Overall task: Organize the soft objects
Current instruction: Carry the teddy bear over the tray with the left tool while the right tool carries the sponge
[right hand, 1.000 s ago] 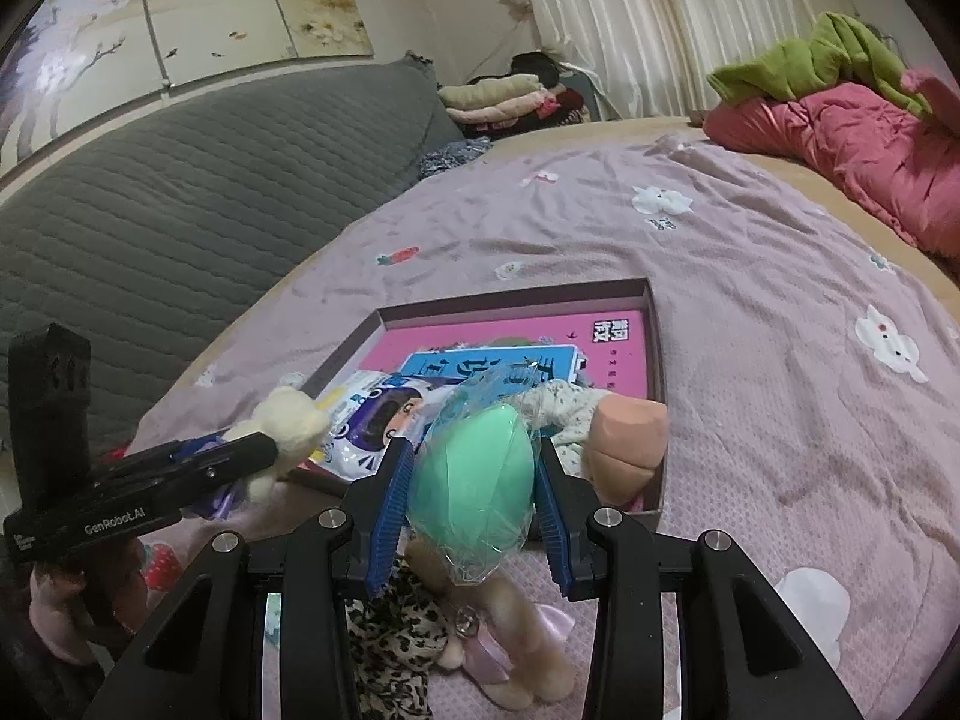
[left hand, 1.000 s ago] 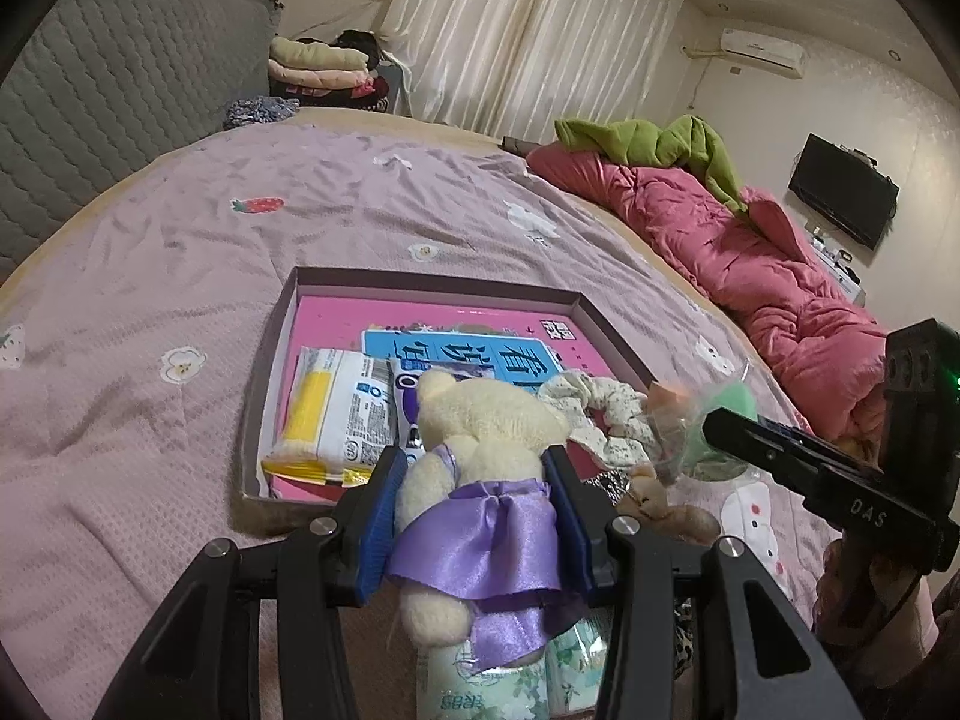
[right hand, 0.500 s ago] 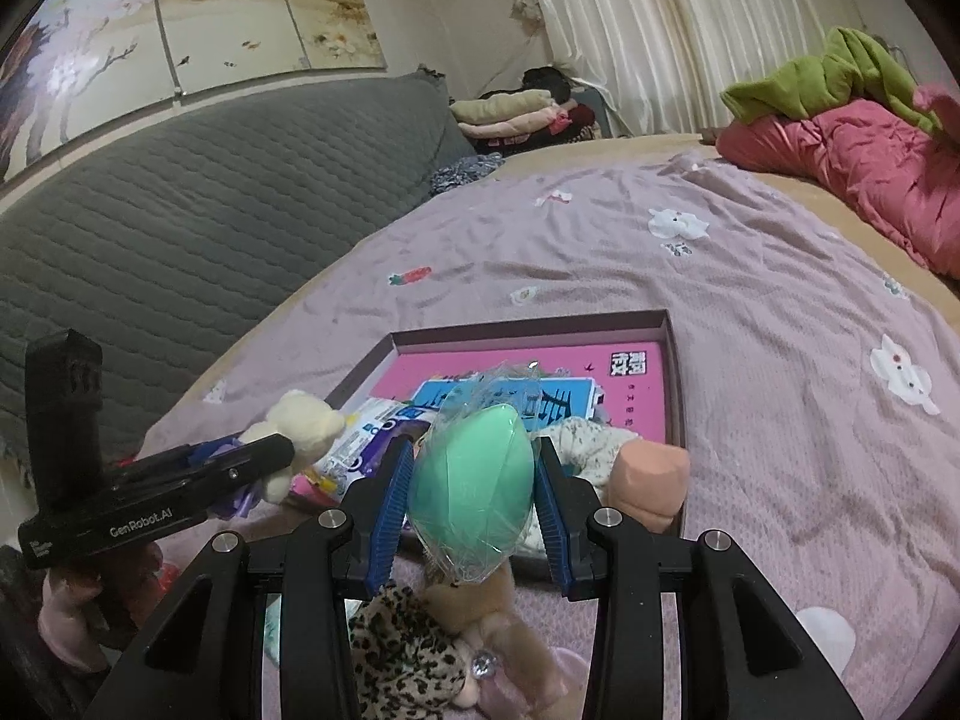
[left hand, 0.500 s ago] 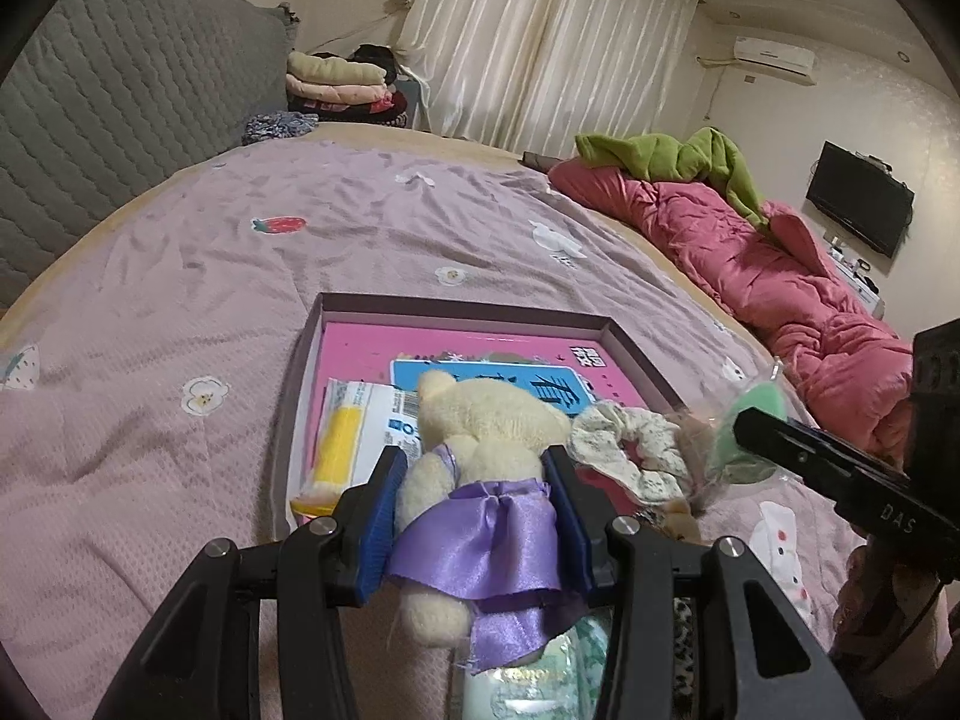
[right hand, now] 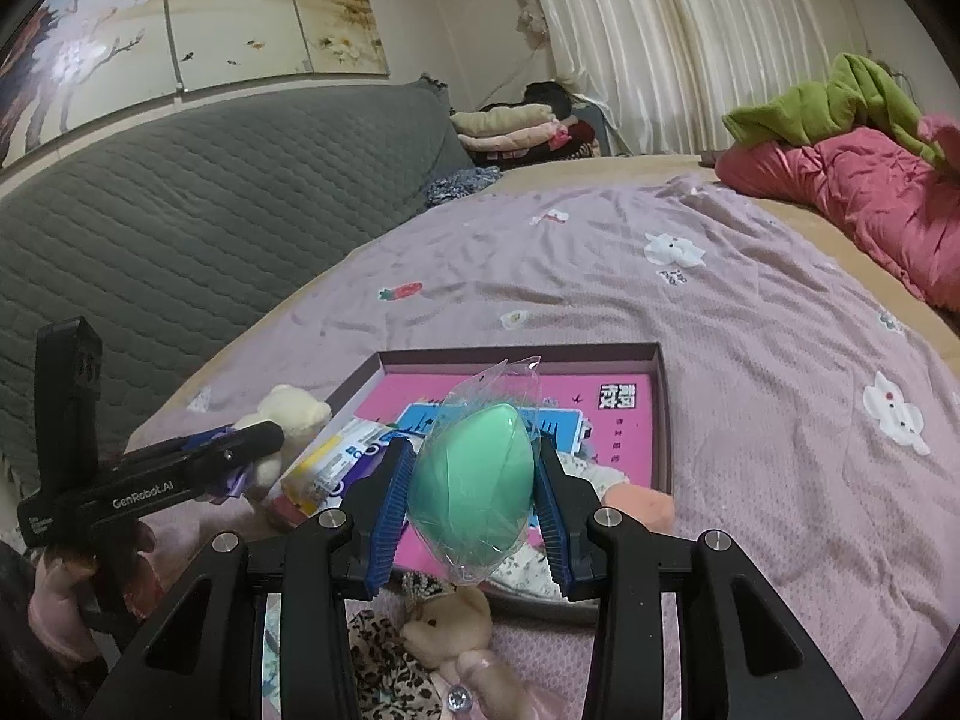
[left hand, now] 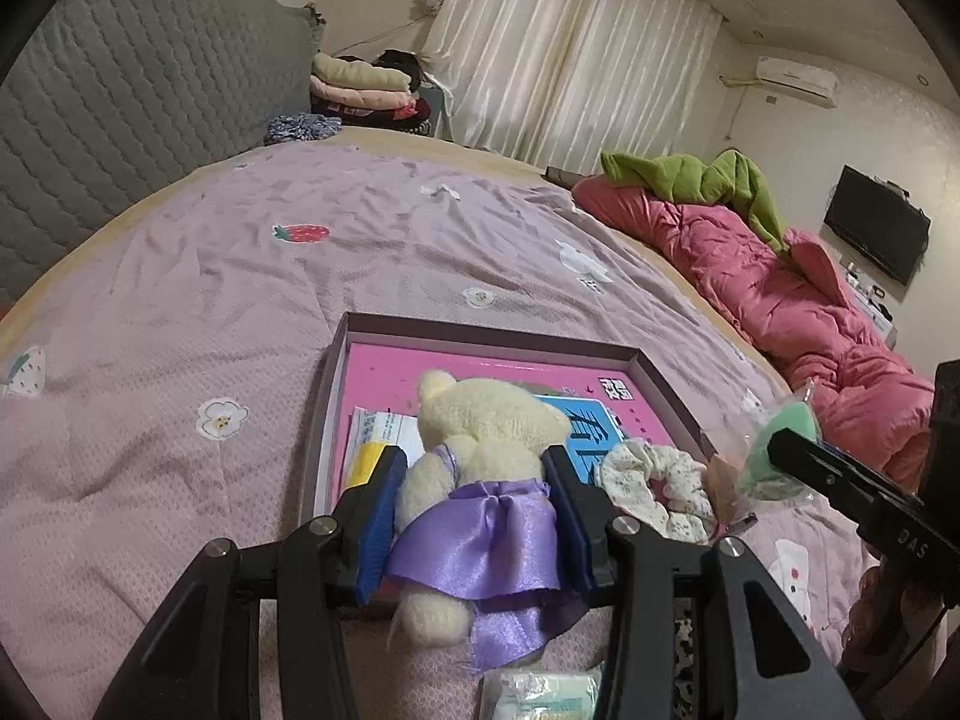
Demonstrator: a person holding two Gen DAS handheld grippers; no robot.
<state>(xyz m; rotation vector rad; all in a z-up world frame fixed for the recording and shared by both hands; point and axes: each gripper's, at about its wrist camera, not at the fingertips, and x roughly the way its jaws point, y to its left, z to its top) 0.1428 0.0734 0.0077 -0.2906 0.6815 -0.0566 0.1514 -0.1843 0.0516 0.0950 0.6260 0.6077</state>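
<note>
Teddy in a purple skirt is pinched by the left gripper above the tray's near edge. One scrunchie lies inside the tray. One green sponge in clear wrap is pinched by the right gripper. One brown bear lies on the bed.

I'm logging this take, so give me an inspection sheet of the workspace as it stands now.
Surface: mauve bedspread, wrinkled.
Job's things: cream teddy in purple skirt clamped in the left tool; bagged green sponge clamped in the right tool; shallow box holds a floral scrunchie, tissue packet and peach sponge.
Clutter: leopard-dressed bear and another tissue pack outside the box.
Grippers: both shut on items.
Cables: nothing seen.
Surroundings: pink duvet, grey headboard, curtains.
</note>
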